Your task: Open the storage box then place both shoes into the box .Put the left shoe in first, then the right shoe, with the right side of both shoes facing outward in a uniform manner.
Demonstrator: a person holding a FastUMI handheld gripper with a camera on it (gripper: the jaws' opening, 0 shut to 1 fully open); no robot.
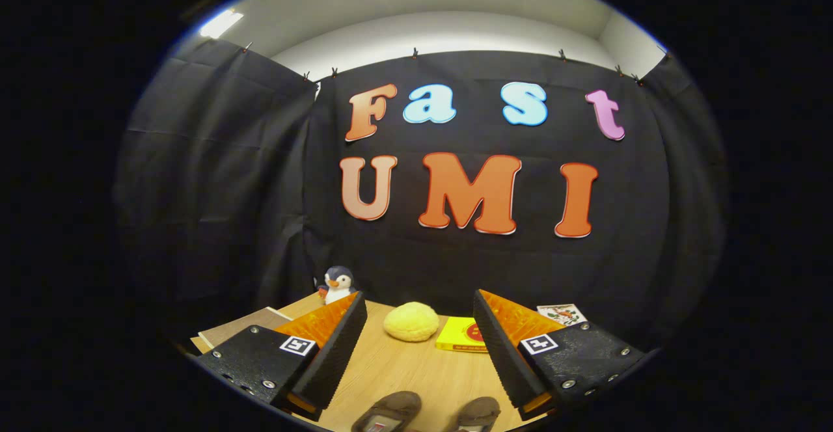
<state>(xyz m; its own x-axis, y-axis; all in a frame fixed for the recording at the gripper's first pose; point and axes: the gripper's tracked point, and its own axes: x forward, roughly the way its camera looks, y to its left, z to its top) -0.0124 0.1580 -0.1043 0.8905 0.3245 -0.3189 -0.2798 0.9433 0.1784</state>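
My gripper (420, 354) is held above the wooden table (397, 367), its two fingers spread wide apart and nothing between them. Two brown shoes lie on the table below the fingers, close to me: the left-hand shoe (388, 411) and the right-hand shoe (475, 414), side by side, toes pointing away. Only their front parts show. I cannot tell which is the left shoe and which the right.
Beyond the fingers sit a yellow bun-shaped soft toy (410, 321), a flat yellow box (463, 334), a penguin plush (338, 284) at the back left, a printed card (563, 313) at the back right, and a brown board (244, 326) at the left.
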